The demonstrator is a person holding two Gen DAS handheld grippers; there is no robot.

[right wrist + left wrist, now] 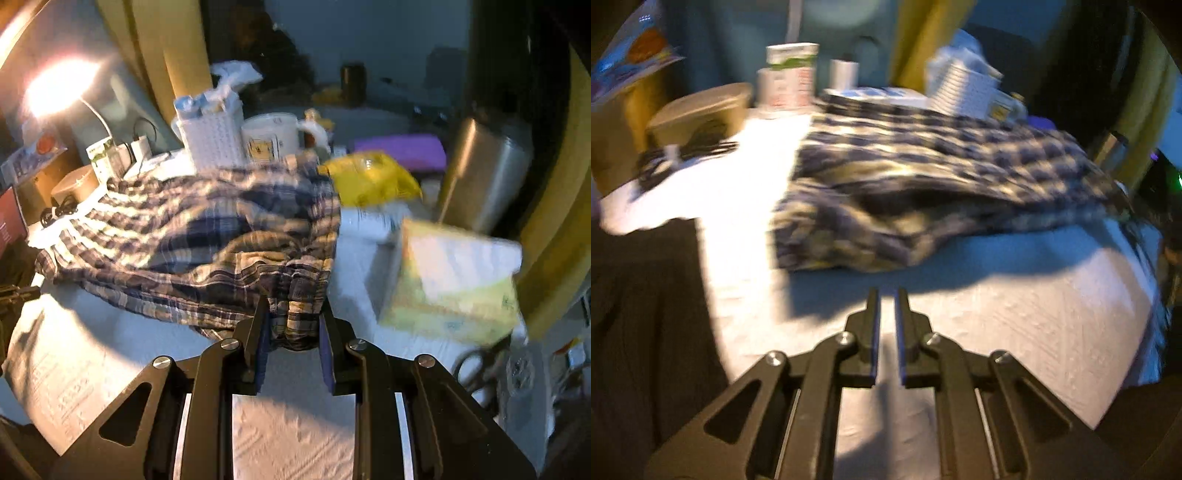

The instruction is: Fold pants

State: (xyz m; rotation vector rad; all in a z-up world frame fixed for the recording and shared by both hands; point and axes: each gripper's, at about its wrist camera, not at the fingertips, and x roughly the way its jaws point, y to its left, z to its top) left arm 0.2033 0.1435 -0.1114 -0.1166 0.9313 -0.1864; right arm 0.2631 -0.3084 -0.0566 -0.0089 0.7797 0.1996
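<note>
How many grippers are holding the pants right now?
1. The right gripper pinches a bunched edge of the plaid pants. The left gripper is shut, empty, over the white cloth.

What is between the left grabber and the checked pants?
Only bare white table cover; the left wrist view shows the shut left gripper short of the plaid pants.

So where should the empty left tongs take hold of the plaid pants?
Judging by the pose, the near-left corner of the plaid pants, approached from the table's front edge. The bunched layers there lift off the cloth, and the right tongs already pinch the opposite corner.
</note>
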